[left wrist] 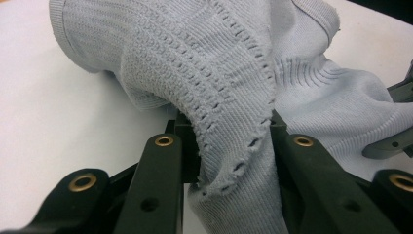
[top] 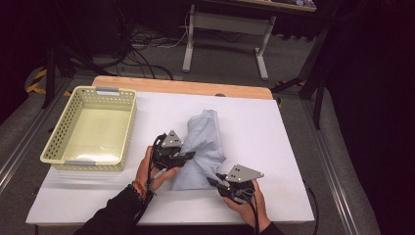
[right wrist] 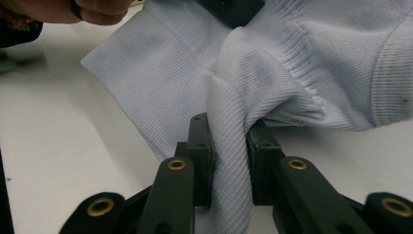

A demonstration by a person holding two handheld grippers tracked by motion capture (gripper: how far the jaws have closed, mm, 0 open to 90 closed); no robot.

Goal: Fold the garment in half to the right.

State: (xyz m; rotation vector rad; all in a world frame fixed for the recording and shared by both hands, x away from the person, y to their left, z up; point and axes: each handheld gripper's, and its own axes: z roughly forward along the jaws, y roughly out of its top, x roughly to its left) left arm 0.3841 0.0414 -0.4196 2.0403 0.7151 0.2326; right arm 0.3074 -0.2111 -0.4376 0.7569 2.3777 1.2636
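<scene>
A pale blue knitted garment (top: pixel 203 147) lies bunched in the middle of the white table (top: pixel 274 127). My left gripper (top: pixel 188 156) is at its left edge, jaws pinching a thick fold of the knit (left wrist: pixel 229 146). At the garment's near right corner my right gripper (top: pixel 215 180) is shut on a ribbed fold (right wrist: pixel 229 146). In the right gripper view the other hand (right wrist: pixel 73 12) and part of the left gripper (right wrist: pixel 231 9) show at the top, resting on the cloth (right wrist: pixel 160 87).
A pale yellow perforated basket (top: pixel 90 128) stands on the left part of the table. The wooden table edge (top: pixel 181 87) runs along the far side. Beyond it are a desk frame (top: pixel 225 29) and cables (top: pixel 142 44) on the floor.
</scene>
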